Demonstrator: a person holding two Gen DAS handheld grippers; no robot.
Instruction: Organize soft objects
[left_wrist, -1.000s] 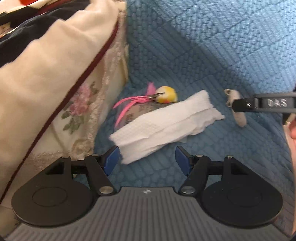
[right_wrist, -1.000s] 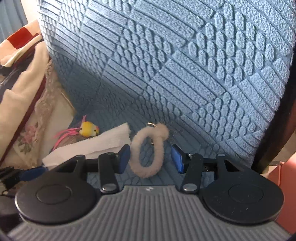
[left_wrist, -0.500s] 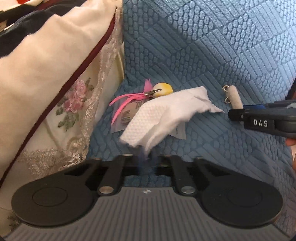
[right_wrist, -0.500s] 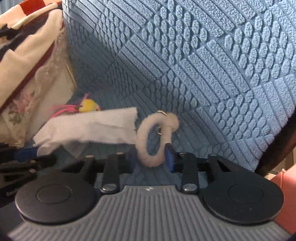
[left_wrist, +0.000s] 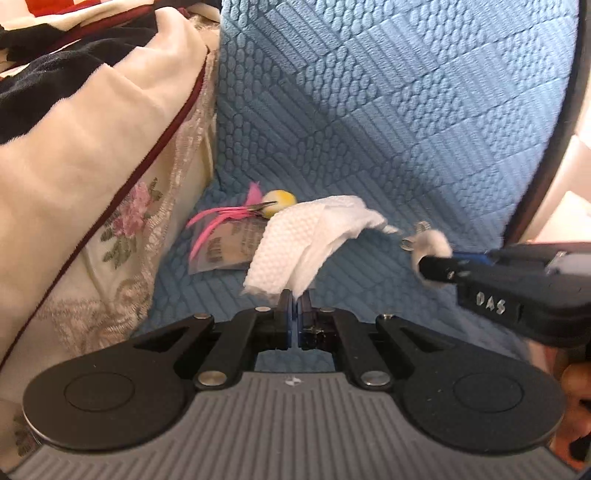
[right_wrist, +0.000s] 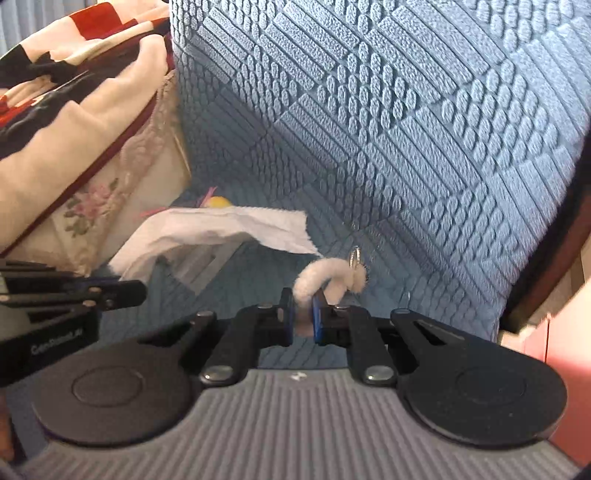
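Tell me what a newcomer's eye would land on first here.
The white paper towel, pinched at its near corner by the left gripper and lifted off the blue quilted cushion. Next, to its right, the fluffy loop keychain clamped in the right gripper, whose fingers have just been closing.

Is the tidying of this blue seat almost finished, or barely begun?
Barely begun; nothing looks put away yet. In hand: the left hand-held gripper pinches the white cloth, and the right hand-held gripper, its jaws just closing, clamps the fluffy loop. Left: the yellow feather toy lies on the seat.
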